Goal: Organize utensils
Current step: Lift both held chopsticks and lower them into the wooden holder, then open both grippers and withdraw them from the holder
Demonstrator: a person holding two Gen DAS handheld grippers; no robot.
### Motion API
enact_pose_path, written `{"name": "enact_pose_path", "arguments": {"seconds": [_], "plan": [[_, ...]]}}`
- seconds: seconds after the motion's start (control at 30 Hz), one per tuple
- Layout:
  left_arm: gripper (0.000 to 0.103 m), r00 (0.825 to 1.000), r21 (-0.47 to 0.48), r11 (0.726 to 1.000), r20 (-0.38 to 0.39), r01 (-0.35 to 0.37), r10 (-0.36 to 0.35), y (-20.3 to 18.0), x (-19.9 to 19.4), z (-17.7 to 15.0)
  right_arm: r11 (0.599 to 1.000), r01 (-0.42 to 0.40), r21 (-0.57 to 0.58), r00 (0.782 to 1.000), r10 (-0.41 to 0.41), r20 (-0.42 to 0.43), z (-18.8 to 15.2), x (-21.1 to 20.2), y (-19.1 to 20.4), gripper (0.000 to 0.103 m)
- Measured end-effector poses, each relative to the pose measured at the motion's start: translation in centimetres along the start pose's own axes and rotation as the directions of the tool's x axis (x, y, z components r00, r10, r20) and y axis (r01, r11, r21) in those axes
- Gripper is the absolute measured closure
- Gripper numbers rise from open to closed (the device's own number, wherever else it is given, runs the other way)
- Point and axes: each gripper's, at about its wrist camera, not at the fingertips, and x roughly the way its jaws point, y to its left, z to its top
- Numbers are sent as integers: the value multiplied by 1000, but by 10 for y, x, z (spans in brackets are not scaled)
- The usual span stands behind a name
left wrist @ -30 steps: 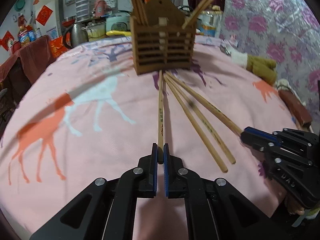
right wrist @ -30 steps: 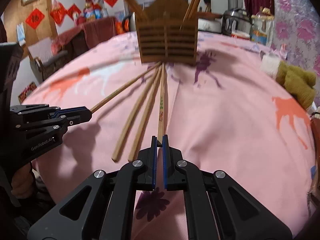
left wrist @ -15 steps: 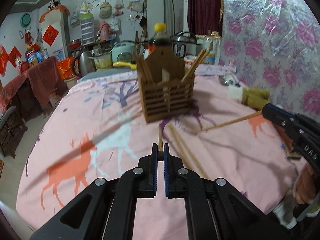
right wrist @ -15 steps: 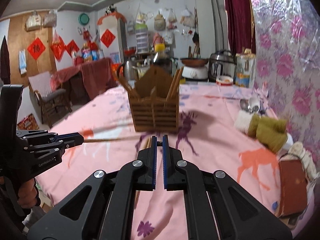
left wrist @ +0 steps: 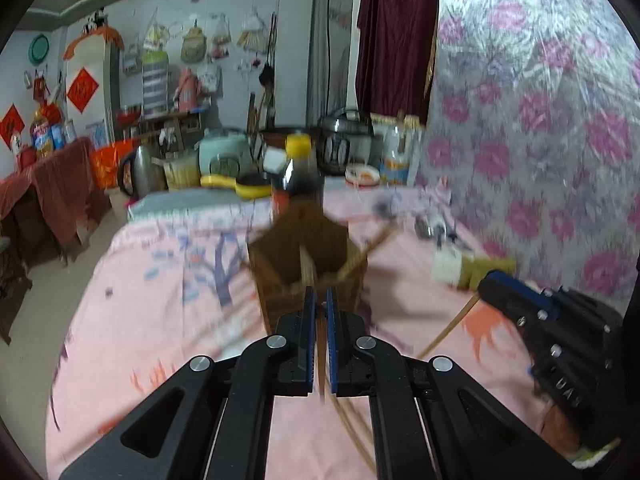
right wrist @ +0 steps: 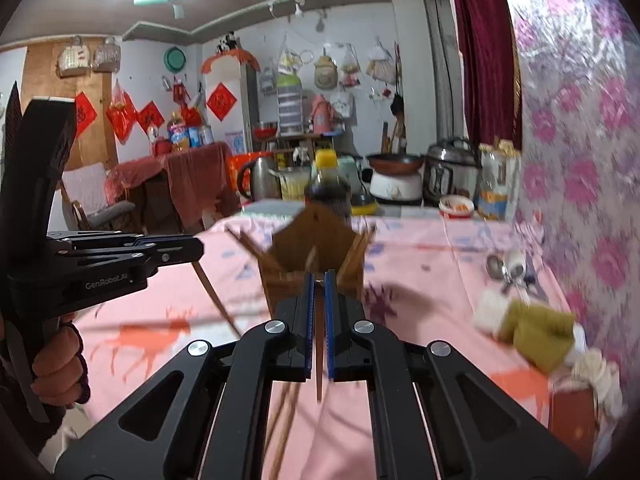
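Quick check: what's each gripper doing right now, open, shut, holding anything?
Left gripper: shut on a chopstick.
Right gripper: shut on another chopstick.

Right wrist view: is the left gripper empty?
No. The left gripper is clamped on a chopstick that hangs down from it.

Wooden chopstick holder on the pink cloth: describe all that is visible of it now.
The wooden chopstick holder is a brown, slatted box with a taller peaked back panel. It stands upright on the pink deer-print tablecloth, in front of a dark yellow-capped bottle. Chopsticks already lean out of it at both ends. It is blurred, so finer detail is unclear. Neither gripper touches it; each is shut on a chopstick in front of it.
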Motion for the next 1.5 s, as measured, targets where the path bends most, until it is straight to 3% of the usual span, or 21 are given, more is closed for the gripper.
{"name": "enact_pose_path", "arguments": {"seconds": [0.2,0.3,0.4,0.43,0.5,0.57,0.6,0.63,0.7,0.77,1.03,1.2,1.4,1.5], "plan": [[97,993,-36,999,118,-13,17,11,2,78,1000,29,7,992,-30,121,69,24,2,97],[97,978,-70,998,208,-11,25,19,0,106,998,54,25,984,-58,168,88,37,2,97],[97,958,-94,995,279,-43,68,25,12,114,995,99,30,978,-103,182,88,59,1,97],[97,955,-99,992,277,-78,103,26,24,110,994,99,35,981,-104,167,84,67,-2,97],[97,967,-106,990,228,-92,114,30,49,95,995,95,41,990,-99,100,72,89,-6,97],[92,983,-103,988,130,-117,130,34,79,71,995,94,44,995,-96,32,56,104,-12,96],[77,987,-106,987,97,-121,131,37,85,63,993,102,54,994,-103,24,51,104,-15,91],[68,988,-113,986,76,-124,133,40,87,52,993,99,58,995,-100,23,49,103,-17,91],[40,984,-127,983,102,-130,143,44,78,37,994,90,68,995,-92,38,46,92,-21,89],[33,980,-127,981,119,-143,159,46,66,26,993,92,68,994,-96,60,43,78,-20,85],[16,976,-137,973,84,-188,201,49,42,-21,993,68,95,994,-75,74,13,38,-15,67],[12,975,-147,965,7,-218,221,48,36,-66,987,79,138,995,-87,55,-17,22,-15,45],[6,955,-102,950,-64,-296,291,28,30,-130,977,140,158,989,-144,14,-73,7,-12,15],[6,962,-95,962,-116,-256,245,18,27,-165,977,147,153,988,-138,-68,-110,6,-9,12]]}}
